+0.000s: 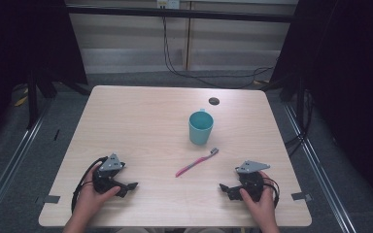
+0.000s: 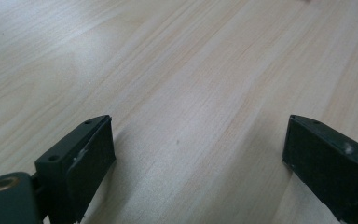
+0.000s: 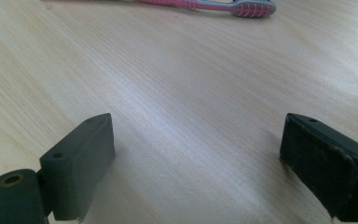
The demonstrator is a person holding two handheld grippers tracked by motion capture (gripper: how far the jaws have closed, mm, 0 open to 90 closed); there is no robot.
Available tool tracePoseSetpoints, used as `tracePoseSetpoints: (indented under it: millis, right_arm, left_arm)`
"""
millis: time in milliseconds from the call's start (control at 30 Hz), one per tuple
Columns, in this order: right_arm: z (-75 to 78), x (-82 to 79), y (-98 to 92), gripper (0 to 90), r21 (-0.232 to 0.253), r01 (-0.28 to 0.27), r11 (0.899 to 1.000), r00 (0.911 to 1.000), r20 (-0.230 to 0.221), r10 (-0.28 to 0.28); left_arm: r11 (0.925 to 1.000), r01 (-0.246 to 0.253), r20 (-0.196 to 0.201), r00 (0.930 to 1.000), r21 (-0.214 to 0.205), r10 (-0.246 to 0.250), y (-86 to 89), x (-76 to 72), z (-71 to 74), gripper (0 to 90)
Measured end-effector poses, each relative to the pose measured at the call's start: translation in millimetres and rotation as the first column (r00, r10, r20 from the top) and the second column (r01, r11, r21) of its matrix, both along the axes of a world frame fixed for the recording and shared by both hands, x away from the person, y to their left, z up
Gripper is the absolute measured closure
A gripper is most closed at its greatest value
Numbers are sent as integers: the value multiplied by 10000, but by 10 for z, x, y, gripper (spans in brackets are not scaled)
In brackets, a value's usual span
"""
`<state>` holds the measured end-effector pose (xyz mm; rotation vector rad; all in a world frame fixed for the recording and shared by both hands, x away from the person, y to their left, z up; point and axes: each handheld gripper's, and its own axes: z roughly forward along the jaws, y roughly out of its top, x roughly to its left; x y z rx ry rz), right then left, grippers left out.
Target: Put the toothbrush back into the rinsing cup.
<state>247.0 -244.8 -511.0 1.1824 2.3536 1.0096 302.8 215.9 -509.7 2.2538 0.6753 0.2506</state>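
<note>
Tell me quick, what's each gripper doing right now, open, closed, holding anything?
Left gripper: open, holding nothing, resting on the pale wooden table.
Right gripper: open, holding nothing, pointed toward the pink and grey toothbrush.

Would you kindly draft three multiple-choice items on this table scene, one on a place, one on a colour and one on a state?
1. Where does the pink plastic toothbrush with the grey head lie?
A. Inside the cup
B. Flat on the table, nearer the person than the cup
C. Between a tool's jaws

2. What colour is the round plastic cup?
A. Teal
B. Red
C. Yellow

3. How do the jaws of the right tool stand?
A. Shut on the toothbrush
B. Shut on nothing
C. Open, with bare wood between them

Answers: 1 B, since the high view shows it lying on the light wooden table in front of the cup. 2 A, since its wall and inside are teal. 3 C, since the right gripper view shows both jaws wide apart over bare tabletop, the toothbrush lying farther off.
</note>
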Motion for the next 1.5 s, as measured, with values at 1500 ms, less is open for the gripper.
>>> tracePoseSetpoints:
  millis: [1500]
  right_arm:
    - [0,-1,-2,94,-6,-131,9999,9999,15,131]
  left_arm:
    - [9755,1335,-2377,9672,1750,-897,-1010,293,466,153]
